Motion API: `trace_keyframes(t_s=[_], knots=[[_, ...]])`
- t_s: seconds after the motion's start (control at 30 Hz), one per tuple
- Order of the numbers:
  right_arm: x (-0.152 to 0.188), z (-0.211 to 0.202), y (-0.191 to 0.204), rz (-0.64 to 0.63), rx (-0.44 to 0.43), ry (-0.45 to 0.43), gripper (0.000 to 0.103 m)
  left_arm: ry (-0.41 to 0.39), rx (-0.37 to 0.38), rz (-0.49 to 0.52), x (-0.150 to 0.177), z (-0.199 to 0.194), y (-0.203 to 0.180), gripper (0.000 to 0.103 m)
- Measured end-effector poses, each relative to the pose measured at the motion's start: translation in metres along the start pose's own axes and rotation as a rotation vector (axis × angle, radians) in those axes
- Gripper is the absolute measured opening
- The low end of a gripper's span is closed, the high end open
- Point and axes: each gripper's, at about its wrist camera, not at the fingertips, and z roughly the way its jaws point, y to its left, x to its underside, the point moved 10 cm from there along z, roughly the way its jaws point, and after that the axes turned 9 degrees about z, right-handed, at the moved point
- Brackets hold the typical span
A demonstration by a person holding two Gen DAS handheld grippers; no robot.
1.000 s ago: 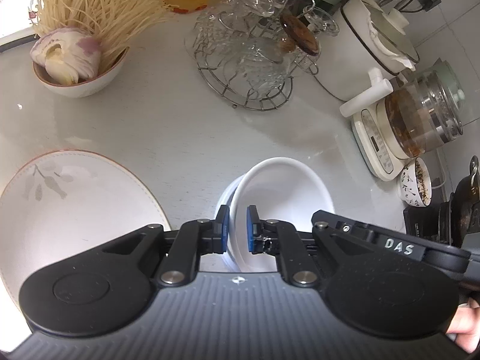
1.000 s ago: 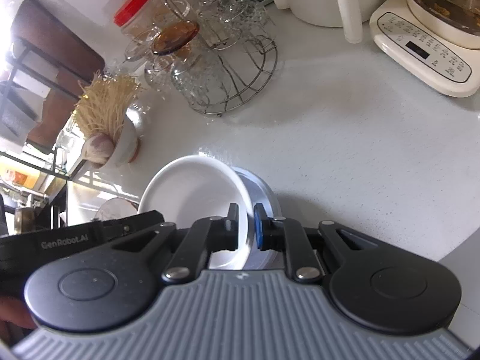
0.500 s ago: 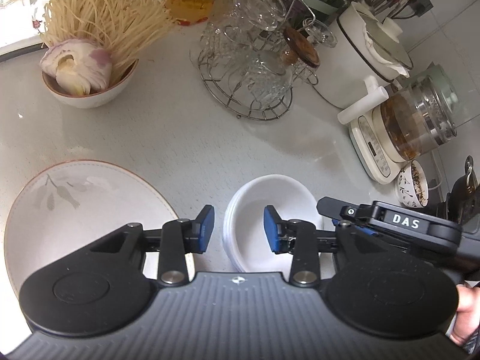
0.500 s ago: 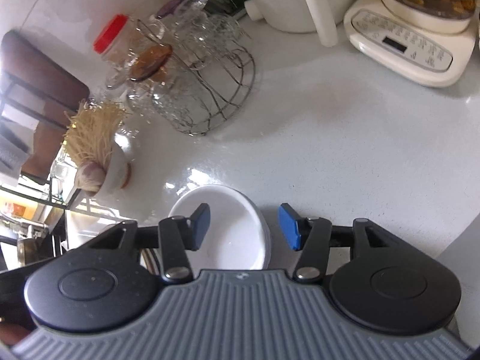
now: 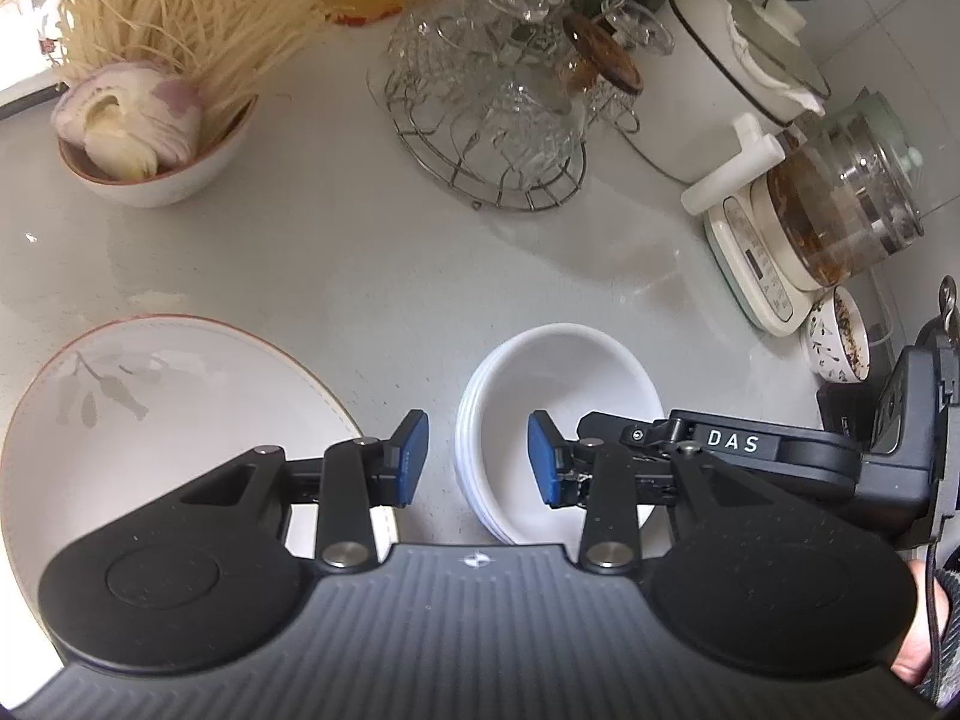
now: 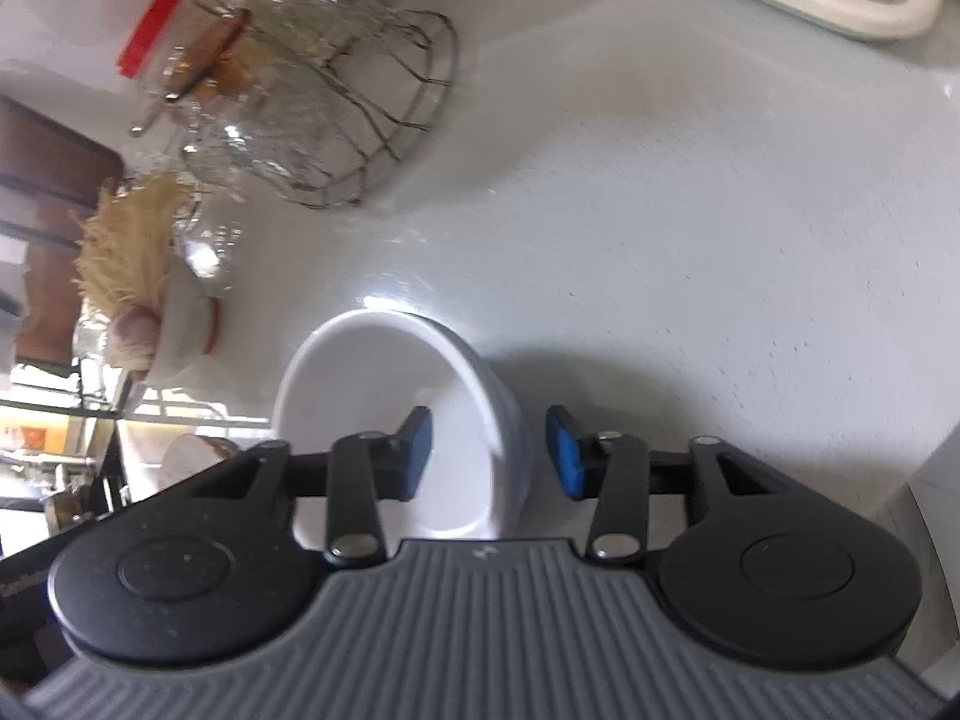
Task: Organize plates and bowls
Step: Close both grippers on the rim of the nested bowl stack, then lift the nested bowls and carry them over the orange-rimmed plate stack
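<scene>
A stack of white bowls (image 5: 558,402) sits on the grey counter; it also shows in the right wrist view (image 6: 390,402). My left gripper (image 5: 474,465) is open, its blue pads astride the stack's left rim without touching. My right gripper (image 6: 489,453) is open, its pads astride the stack's right rim; it shows in the left wrist view as the black "DAS" body (image 5: 732,441). A large white plate with a leaf print (image 5: 150,420) lies to the left of the bowls.
A bowl of dry noodles and onion (image 5: 150,138) stands at the back left. A wire rack of glass cups (image 5: 498,114) stands behind. A white cooker (image 5: 738,66), a glass kettle on its base (image 5: 840,216) and a small patterned cup (image 5: 837,342) line the right.
Both grippers opened and let go of the top white bowl, which now rests nested and level in the stack. Both grippers have drawn back slightly.
</scene>
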Motion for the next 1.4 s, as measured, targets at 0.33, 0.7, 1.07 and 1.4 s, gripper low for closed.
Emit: trace_keyframes(t_s=[0.33,0.7,1.07,1.4], knots=[[0.006,0.004,-0.005,0.032,0.003,0.02,0.02,0.031,0.003,0.023,0.0,0.01,-0.007,0.042],[0.005,0.001,-0.011,0.047,0.005,0.015,0.018,0.061,0.008,0.033,0.002,0.016,-0.007,0.042],[0.001,-0.006,-0.024,0.092,0.013,-0.013,0.018,0.084,0.045,0.07,-0.003,0.032,-0.021,0.042],[-0.001,-0.012,-0.032,0.109,0.015,-0.031,0.018,0.146,0.092,0.063,0.003,0.059,-0.032,0.042]])
